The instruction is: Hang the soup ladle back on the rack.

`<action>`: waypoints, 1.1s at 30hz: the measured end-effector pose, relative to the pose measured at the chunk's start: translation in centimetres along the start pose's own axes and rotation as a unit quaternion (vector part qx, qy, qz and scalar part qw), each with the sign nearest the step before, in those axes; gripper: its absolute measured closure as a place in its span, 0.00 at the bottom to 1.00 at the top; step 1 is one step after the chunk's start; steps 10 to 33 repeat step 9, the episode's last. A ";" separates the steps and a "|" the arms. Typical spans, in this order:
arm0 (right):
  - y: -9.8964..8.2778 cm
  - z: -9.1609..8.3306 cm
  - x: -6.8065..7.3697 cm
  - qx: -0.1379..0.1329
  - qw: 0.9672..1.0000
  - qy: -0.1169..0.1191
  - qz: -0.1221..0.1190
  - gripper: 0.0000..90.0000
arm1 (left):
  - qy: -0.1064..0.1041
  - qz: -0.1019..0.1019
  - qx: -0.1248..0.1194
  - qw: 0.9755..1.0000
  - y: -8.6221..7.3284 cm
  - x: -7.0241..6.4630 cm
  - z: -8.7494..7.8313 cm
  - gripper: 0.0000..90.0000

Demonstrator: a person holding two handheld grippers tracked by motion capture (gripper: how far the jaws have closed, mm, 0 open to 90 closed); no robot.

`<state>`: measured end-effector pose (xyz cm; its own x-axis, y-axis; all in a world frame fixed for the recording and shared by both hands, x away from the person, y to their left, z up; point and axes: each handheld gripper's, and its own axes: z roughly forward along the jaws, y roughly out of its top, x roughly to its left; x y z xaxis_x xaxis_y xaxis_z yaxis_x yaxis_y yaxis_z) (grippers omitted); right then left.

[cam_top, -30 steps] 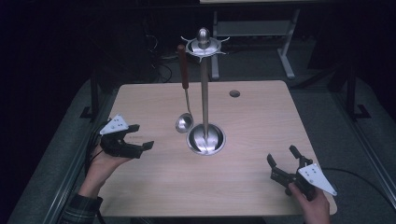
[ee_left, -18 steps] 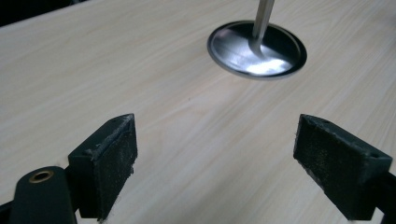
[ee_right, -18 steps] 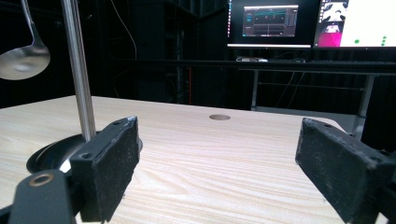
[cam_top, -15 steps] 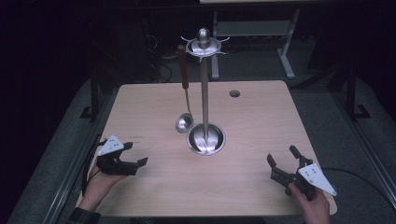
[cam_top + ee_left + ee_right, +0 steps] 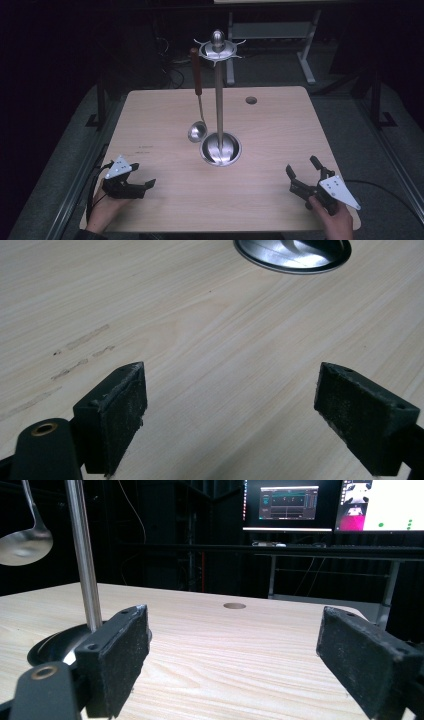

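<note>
While both claws gape wide | ladle hangs on stand | right gripper view: monitors

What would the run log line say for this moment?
left gripper: open, low at table's near-left corner | right gripper: open, near-right | ladle: hanging on stand

Bright table, dark surroundings.

place: lab | evidence: lit monitors on dark bench; bare wooden test table; trailing cables
</note>
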<state>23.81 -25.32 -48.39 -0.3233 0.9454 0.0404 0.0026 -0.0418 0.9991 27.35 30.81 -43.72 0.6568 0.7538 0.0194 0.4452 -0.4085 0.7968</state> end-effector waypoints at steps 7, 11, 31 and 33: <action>0.0 0.0 0.0 0.000 1.000 -0.001 0.000 0.14 | -0.001 0.005 0.005 1.000 0.0 -0.1 0.2 0.15; 0.0 0.0 0.0 0.000 1.000 0.000 0.000 0.14 | 0.001 0.005 0.010 1.000 0.0 -0.1 0.3 0.15; 0.0 0.0 0.0 0.000 1.000 0.000 0.000 0.14 | 0.001 0.005 0.010 1.000 0.0 -0.1 0.3 0.15; 0.0 0.0 0.0 0.000 1.000 0.000 0.000 0.14 | 0.001 0.005 0.010 1.000 0.0 -0.1 0.3 0.15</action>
